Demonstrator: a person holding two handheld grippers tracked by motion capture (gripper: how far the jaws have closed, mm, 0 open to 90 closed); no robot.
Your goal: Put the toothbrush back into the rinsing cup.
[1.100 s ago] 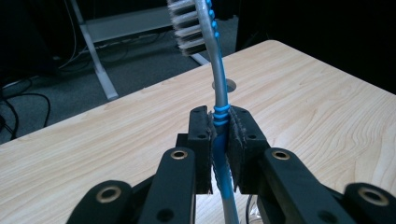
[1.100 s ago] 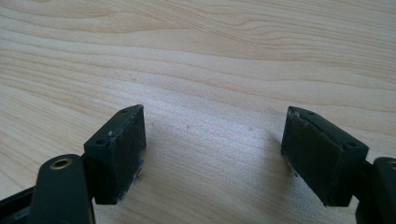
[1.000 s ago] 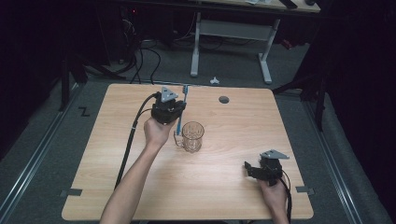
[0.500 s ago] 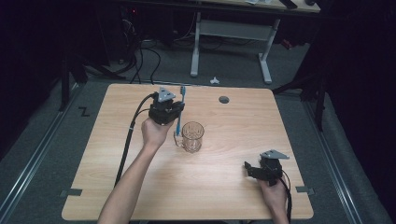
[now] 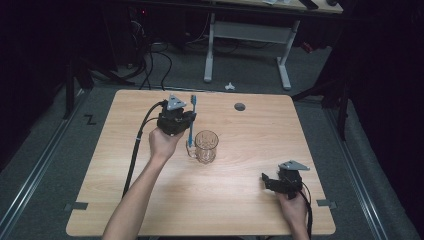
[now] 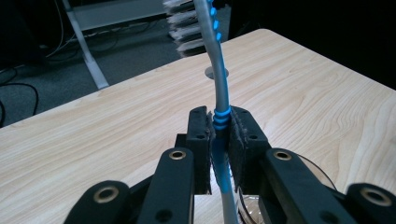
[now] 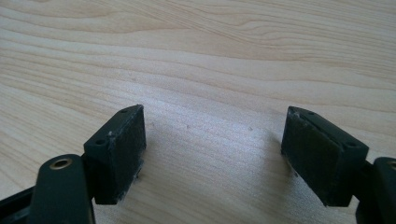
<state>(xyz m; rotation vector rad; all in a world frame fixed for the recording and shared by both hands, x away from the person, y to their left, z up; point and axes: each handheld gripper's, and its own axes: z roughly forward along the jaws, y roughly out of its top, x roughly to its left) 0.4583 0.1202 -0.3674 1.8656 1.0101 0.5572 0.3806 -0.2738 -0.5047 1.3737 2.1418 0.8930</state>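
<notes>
Left tool (image 6: 219,128) clamps toothbrush (image 6: 219,88) beside glass mug (image 5: 206,146)

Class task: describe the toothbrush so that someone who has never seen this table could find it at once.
Start at the wooden table and find the clear glass mug near its middle. Just left of it, the left gripper clamps a toothbrush, bristles up. It is the only slim blue-and-white stick there.
</notes>
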